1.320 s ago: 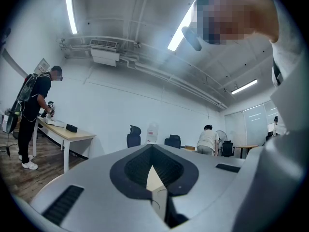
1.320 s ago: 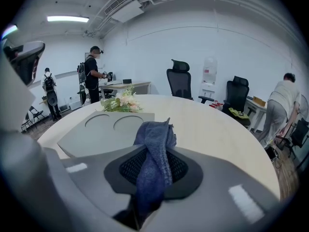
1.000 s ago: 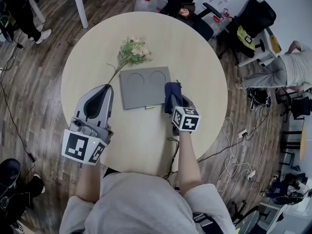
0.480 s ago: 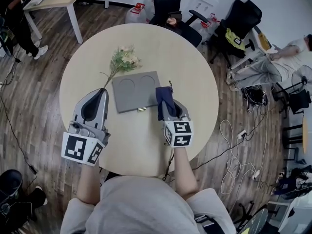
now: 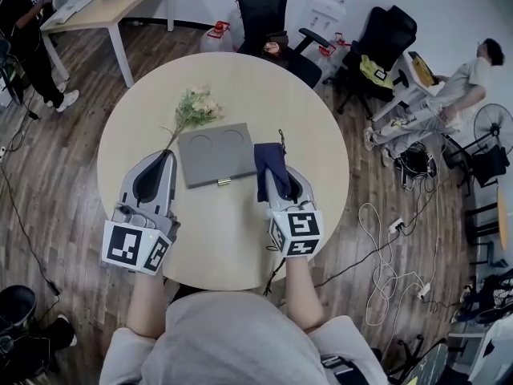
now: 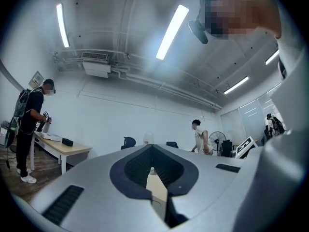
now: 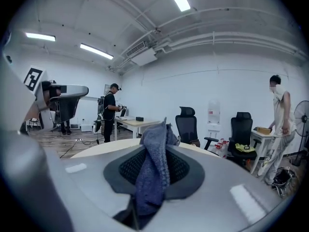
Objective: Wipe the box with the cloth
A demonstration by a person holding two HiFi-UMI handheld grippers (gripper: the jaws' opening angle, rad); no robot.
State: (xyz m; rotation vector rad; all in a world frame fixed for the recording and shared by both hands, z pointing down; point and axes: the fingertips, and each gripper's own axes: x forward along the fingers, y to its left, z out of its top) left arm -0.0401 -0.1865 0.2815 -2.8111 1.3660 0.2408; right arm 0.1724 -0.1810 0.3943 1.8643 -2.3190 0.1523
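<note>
A flat grey box point(image 5: 215, 155) with two round recesses lies on the round beige table point(image 5: 240, 79). My right gripper point(image 5: 272, 173) sits just off the box's right edge, shut on a dark blue cloth point(image 5: 268, 165). In the right gripper view that cloth point(image 7: 153, 170) hangs bunched between the jaws of the right gripper point(image 7: 155, 146). My left gripper point(image 5: 163, 159) rests at the box's near left corner with its jaws together and nothing in them. The left gripper view has the left gripper point(image 6: 152, 149) pointing level across the room; the box is out of sight there.
A sprig of pale flowers point(image 5: 192, 109) lies just beyond the box's far left corner, its stem reaching toward my left gripper. Black office chairs point(image 5: 268, 6) stand behind the table. Cables point(image 5: 385, 231) trail over the floor at the right. People stand and sit around the room's edges.
The head view has tilted up, so the table sits lower and further left in the picture. Both grippers keep about the same places beside the box, cloth still held.
</note>
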